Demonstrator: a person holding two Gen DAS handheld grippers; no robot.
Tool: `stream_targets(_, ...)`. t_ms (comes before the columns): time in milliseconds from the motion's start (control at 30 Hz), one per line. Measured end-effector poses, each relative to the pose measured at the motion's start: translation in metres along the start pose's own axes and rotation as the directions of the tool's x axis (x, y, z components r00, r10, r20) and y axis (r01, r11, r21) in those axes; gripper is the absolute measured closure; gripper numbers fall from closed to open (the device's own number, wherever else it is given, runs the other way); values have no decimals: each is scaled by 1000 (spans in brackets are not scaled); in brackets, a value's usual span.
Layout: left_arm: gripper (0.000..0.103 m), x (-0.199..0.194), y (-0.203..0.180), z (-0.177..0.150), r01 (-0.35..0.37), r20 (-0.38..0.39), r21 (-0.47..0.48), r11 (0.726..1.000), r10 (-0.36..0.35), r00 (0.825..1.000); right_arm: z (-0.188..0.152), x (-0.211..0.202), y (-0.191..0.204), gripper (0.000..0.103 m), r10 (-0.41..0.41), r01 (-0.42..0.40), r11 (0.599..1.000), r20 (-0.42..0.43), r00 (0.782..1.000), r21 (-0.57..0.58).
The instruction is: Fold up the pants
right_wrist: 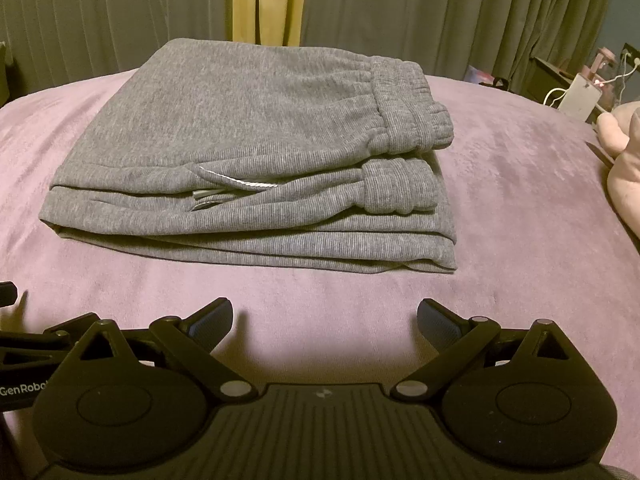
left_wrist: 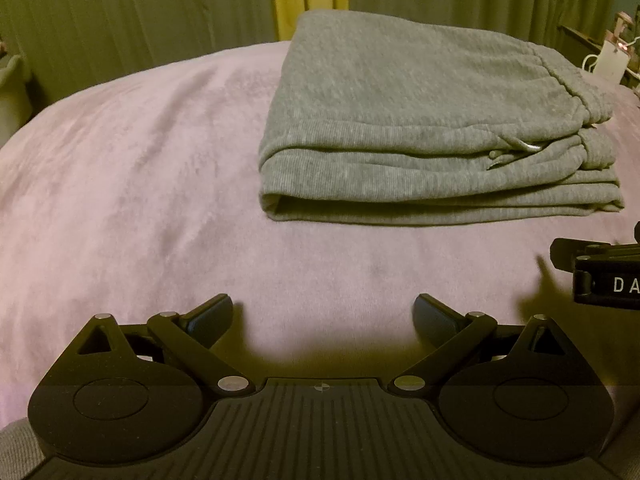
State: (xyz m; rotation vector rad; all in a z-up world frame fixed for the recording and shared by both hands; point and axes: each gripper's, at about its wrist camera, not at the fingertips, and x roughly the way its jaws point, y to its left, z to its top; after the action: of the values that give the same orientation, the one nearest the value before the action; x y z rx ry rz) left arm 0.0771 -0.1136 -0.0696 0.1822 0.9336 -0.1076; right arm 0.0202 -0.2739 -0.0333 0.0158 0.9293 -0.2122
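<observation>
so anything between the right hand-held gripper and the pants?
Nothing: only bare pink blanket between the open right hand-held gripper and the folded pants, per the right wrist view.

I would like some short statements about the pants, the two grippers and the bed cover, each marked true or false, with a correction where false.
1. The grey pants lie folded in a stack on the pink blanket. True.
2. The left gripper is shut on the pants. False: it is open, empty and apart from them.
3. A white drawstring shows at the near side of the stack. True.
4. The right gripper holds the waistband. False: it is open, short of the stack.
5. Curtains hang behind the bed. True.
</observation>
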Motion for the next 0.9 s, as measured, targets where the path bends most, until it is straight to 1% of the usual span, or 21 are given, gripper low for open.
stream_targets(900,2,0,-1,0,10,2,-2,1000,-10,1000,0,0,1,4,-3,3,1000,1,1000,-9)
